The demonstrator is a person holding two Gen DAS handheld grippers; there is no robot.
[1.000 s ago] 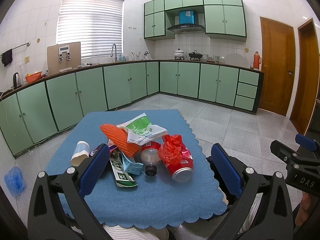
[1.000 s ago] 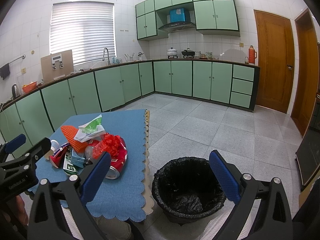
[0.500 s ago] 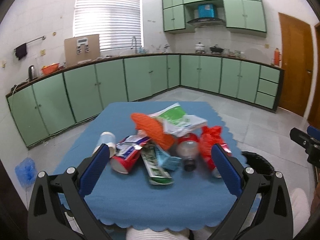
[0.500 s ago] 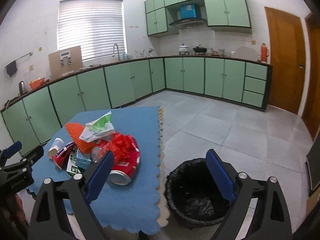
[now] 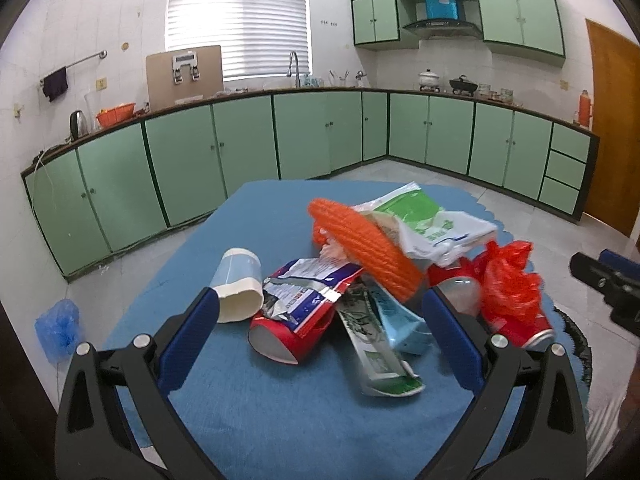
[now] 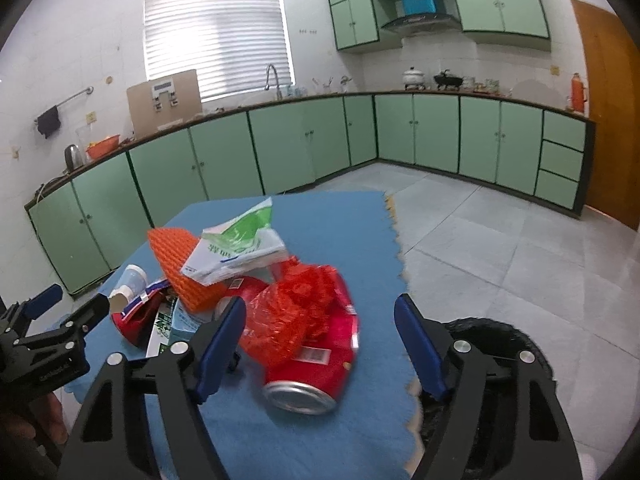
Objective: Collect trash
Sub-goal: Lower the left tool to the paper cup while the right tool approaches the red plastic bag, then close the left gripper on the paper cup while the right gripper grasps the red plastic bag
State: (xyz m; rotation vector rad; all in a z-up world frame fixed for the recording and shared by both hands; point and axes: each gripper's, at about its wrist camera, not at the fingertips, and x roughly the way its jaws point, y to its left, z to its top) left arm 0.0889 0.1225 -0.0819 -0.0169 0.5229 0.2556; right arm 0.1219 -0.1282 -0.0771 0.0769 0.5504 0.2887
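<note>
Observed: the trash sits in one heap on the blue cloth [image 5: 280, 408] of the table, and the black-lined bin [image 6: 516, 344] stands on the floor just off the cloth's right edge.

The right gripper [image 6: 320, 344] is lined up on the red can [image 6: 316, 356], which lies on its side at the near right of the heap with a crumpled red bag [image 6: 296, 304] draped over it. Its jaws are closing — the can lies in the line of the gap, but the pads do not appear to touch it.

The left gripper [image 5: 320, 332] stands wide open and holds nothing, aimed at a second red can [image 5: 280, 340] under a foil wrapper [image 5: 308, 292], with the paper cup [image 5: 239, 286] just left.

Advice: take the can across its body, not the rim end, and include the bag if possible — a round can may roll out of a shallow pinch. The bin is near, so the carry should be short.
</note>
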